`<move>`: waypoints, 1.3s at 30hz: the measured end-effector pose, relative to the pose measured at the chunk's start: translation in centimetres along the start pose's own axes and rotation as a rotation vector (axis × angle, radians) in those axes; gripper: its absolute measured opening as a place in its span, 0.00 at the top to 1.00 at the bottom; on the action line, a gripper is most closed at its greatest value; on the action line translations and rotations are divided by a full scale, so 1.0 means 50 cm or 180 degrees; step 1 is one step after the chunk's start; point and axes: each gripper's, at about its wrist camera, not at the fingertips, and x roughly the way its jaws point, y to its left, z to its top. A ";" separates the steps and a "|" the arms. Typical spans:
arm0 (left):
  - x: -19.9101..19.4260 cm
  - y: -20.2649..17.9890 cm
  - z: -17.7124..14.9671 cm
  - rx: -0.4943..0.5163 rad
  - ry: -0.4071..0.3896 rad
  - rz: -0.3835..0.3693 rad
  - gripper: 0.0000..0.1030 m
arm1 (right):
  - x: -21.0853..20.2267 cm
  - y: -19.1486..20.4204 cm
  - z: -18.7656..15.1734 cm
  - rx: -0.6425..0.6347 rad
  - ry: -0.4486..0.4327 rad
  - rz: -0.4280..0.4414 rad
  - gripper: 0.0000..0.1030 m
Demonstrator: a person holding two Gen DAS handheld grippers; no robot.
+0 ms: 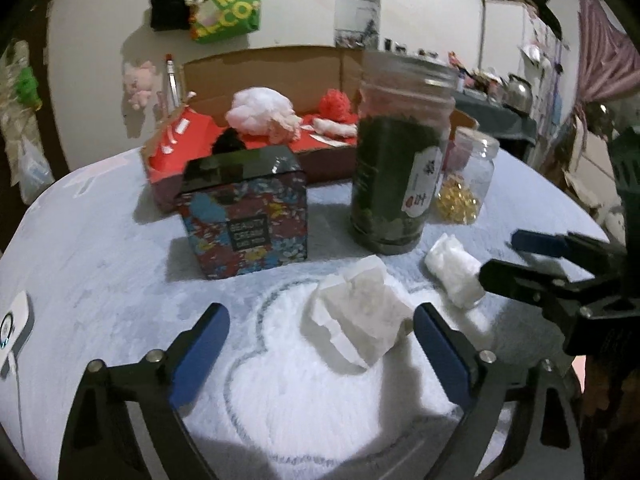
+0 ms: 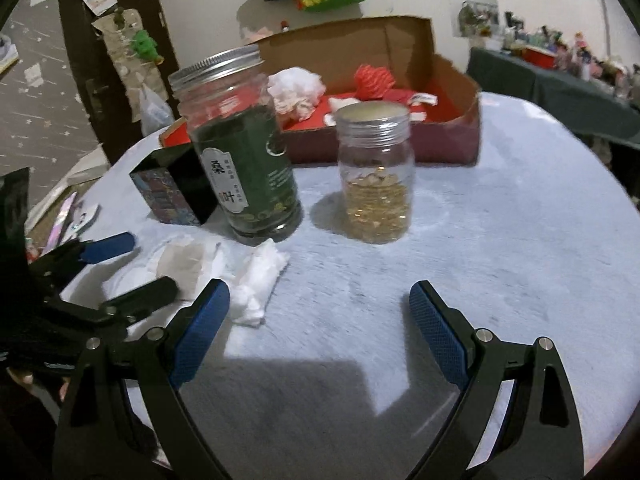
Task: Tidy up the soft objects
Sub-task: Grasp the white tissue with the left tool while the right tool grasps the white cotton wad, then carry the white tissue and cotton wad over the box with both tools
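**Both grippers spread wide over the soft white pieces**

Hovered low over round table with pale blue fleece cover (image 1: 100, 248). Left gripper (image 1: 322, 326) spread wide, blue pads on either side of crumpled white tissue wad (image 1: 356, 320) but apart from it, nothing clasped. Right gripper (image 2: 320, 304) likewise released and empty, its left pad just beside rolled white cotton piece (image 2: 258, 280); same roll seen from left wrist at (image 1: 454, 276), close to right gripper's tips. Behind the two soft pieces: floral-printed square box with dark lid (image 1: 244, 208), tall clear jar of dark green leaves with metal screw lid (image 1: 400, 160), and smaller clear jar of golden capsules (image 2: 376, 176). Farther back, open cardboard box with red lining (image 2: 400, 120), holding fluffy white-and-pink bundle (image 1: 264, 114) and red knitted ball (image 1: 336, 104). Green shopping bag (image 1: 230, 4) hung on wall.
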 end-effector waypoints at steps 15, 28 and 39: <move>0.020 -0.020 0.015 0.0183 0.0158 -0.0586 0.67 | 0.037 0.039 0.013 -0.0270 0.0211 0.0402 0.55; 0.000 -0.033 0.046 0.0132 0.0162 -0.0841 0.87 | -0.020 0.030 0.029 -0.0205 0.0091 0.0669 0.88; -0.004 -0.044 0.076 0.0169 0.0112 -0.0933 0.87 | -0.027 0.015 0.048 -0.0159 0.0112 0.0661 0.88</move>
